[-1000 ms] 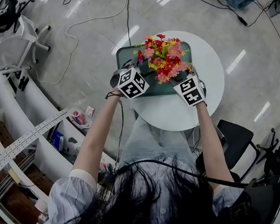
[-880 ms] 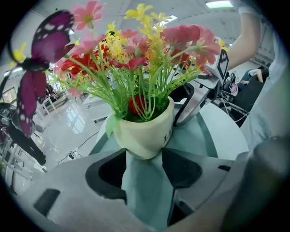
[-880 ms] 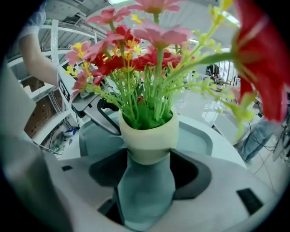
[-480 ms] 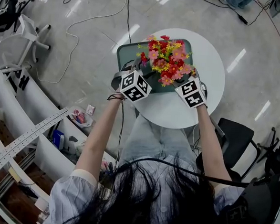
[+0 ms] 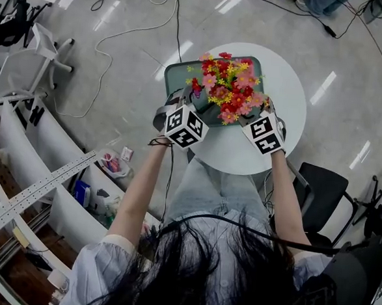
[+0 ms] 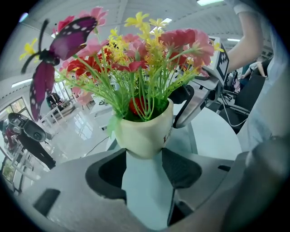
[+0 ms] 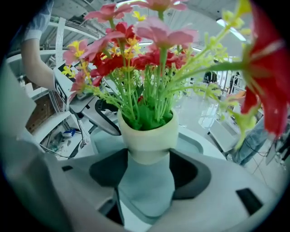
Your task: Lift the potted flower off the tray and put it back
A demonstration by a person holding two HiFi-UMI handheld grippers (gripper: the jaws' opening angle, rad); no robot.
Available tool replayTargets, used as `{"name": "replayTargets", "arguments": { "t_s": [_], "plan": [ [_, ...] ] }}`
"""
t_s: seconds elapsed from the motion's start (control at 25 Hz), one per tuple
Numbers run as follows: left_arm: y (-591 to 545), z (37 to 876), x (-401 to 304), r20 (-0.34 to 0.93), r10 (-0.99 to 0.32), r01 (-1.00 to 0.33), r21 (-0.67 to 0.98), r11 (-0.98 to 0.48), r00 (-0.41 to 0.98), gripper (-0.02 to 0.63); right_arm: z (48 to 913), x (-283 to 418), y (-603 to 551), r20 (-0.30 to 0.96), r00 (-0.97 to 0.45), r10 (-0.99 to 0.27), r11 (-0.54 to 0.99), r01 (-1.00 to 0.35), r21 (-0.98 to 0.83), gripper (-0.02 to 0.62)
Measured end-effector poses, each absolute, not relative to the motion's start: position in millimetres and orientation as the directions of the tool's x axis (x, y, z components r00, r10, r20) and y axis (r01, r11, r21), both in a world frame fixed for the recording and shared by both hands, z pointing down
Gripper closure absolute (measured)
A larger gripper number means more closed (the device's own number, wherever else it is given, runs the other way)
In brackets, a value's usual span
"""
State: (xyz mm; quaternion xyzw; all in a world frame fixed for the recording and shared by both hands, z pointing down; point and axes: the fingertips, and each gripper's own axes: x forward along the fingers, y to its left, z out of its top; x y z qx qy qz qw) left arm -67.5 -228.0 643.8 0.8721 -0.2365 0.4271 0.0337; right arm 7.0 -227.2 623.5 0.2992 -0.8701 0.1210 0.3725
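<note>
A cream pot (image 6: 145,131) of red, pink and yellow artificial flowers (image 5: 228,86) sits over the teal tray (image 5: 177,72) on the round white table (image 5: 283,90). My left gripper (image 6: 144,156) is shut on the pot's base from the left. From the opposite side my right gripper (image 7: 148,158) is shut on the same pot (image 7: 148,133). In the head view the left gripper (image 5: 197,105) and right gripper (image 5: 254,112) flank the flowers. Whether the pot's bottom touches the tray is hidden.
A purple butterfly ornament (image 6: 54,54) sticks out of the bouquet. A black chair (image 5: 319,190) stands right of the table. Cables (image 5: 121,26) trail across the grey floor. White desks (image 5: 29,137) line the left side.
Both grippers and the potted flower have drifted slightly toward the person over the tray. The grip on the pot looks unchanged.
</note>
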Motion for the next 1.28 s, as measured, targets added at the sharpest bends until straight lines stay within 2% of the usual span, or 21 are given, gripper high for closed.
{"name": "replayTargets", "arguments": {
  "t_s": [0.52,1.28],
  "plan": [
    [-187,596,-68,0.74,-0.424,-0.479,-0.157,-0.864,0.522,0.373,574,5,-188,0.71,-0.539,-0.453,0.794,-0.606,0.047,0.31],
    [-127,562,-88,0.722,-0.433,-0.436,-0.2,-0.877,0.539,0.373,540,-14,-123,0.688,-0.512,-0.514,0.753,-0.653,0.076,0.31]
  ]
}}
